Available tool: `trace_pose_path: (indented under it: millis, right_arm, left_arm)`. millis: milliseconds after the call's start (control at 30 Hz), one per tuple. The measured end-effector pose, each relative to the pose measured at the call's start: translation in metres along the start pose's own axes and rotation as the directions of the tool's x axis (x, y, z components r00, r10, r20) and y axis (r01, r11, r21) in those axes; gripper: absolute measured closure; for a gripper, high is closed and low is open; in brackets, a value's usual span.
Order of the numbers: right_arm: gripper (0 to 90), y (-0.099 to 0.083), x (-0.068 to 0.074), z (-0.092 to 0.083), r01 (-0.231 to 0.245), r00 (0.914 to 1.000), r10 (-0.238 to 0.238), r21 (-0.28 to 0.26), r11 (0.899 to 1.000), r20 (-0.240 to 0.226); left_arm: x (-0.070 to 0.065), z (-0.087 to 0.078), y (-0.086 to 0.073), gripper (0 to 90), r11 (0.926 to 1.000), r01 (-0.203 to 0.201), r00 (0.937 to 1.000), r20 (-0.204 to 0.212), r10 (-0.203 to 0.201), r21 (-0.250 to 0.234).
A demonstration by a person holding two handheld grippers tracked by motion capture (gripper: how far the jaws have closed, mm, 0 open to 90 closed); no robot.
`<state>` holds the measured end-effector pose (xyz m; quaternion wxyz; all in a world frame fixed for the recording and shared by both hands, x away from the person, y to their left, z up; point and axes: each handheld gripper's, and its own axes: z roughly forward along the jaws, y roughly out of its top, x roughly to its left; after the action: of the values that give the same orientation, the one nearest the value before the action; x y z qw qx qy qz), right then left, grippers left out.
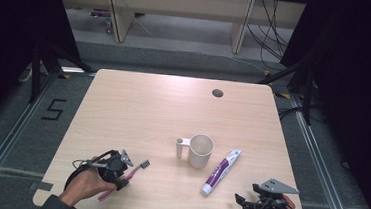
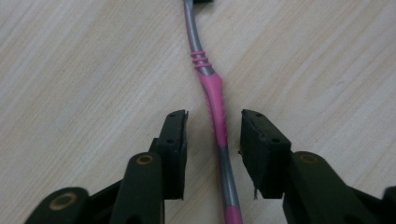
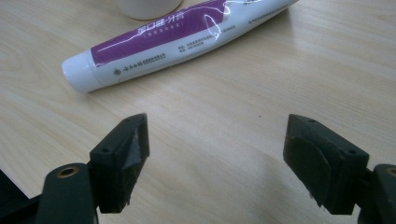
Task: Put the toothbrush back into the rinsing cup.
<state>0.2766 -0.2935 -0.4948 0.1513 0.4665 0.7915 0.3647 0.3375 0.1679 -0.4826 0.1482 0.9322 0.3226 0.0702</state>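
Both grippers sit at the table's (image 1: 138, 101) near edge. Left gripper (image 2: 214, 140) straddles the pink-and-grey toothbrush (image 2: 215, 105), jaws parted on either side of its handle, not yet pinching it. Right gripper (image 3: 217, 158) is spread wide over bare wood, just short of the purple-and-white toothpaste tube (image 3: 177, 35). Beside the tube stands a cream mug (image 1: 200, 150).

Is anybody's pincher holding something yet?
No. The left gripper sits open around the toothbrush handle; the right gripper is open, short of the toothpaste.
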Motion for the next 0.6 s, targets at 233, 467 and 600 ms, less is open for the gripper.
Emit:
trace_pose_path:
  millis: [233, 467, 600]
  right_arm:
    - [23.6, 0.0, 0.002, 0.001, -0.023, 0.9995, 0.023, 0.015, 1.0, -0.02]
    - [23.8, 0.0, 0.003, 0.001, -0.018, 0.9996, 0.019, 0.016, 1.0, -0.023]
    - [23.9, 0.0, 0.003, 0.0, -0.018, 0.9996, 0.018, 0.014, 1.0, -0.022]
  left_arm:
    - [0.002, 0.001, 0.006, 71.4, 0.9994, -0.008, 1.0, 0.004, 0.008, 0.034]
    - [0.004, 0.004, 0.014, 79.6, 0.9953, -0.028, 0.9994, 0.023, 0.026, 0.093]
    - [0.005, 0.004, 0.018, 80.8, 0.9913, -0.052, 0.9985, 0.024, 0.049, 0.121]
